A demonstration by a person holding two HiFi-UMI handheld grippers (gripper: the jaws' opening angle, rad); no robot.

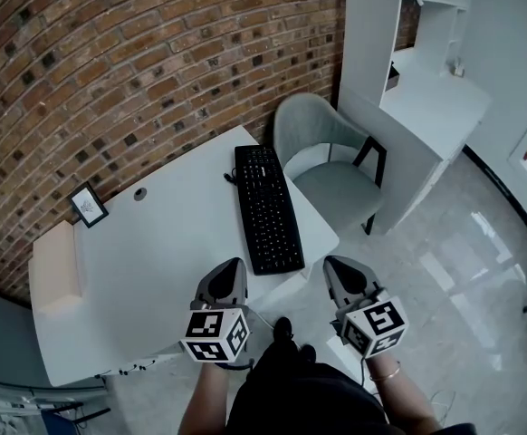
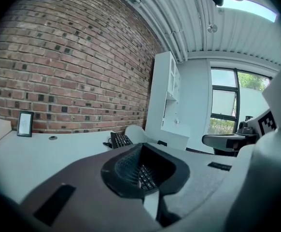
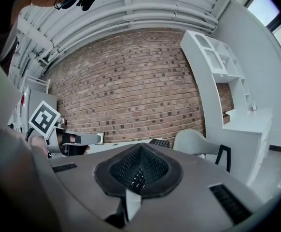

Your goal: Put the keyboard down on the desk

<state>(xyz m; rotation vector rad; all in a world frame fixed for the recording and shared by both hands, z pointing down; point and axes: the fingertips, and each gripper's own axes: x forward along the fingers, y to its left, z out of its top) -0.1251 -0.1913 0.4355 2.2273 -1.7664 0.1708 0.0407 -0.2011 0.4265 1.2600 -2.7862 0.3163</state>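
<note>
The black keyboard lies flat on the white desk, along its right edge, with its cable at the far end. Nothing holds it. My left gripper hovers at the desk's near edge, just left of the keyboard's near end, jaws shut and empty. My right gripper hangs off the desk's corner to the right, also shut with nothing in it. In the left gripper view the keyboard shows beyond the closed jaws of the left gripper. The right gripper view shows its far end.
A grey chair stands right of the desk, close to the keyboard. A small picture frame leans by the brick wall. A beige box sits at the desk's left end. A white shelf unit stands at the right.
</note>
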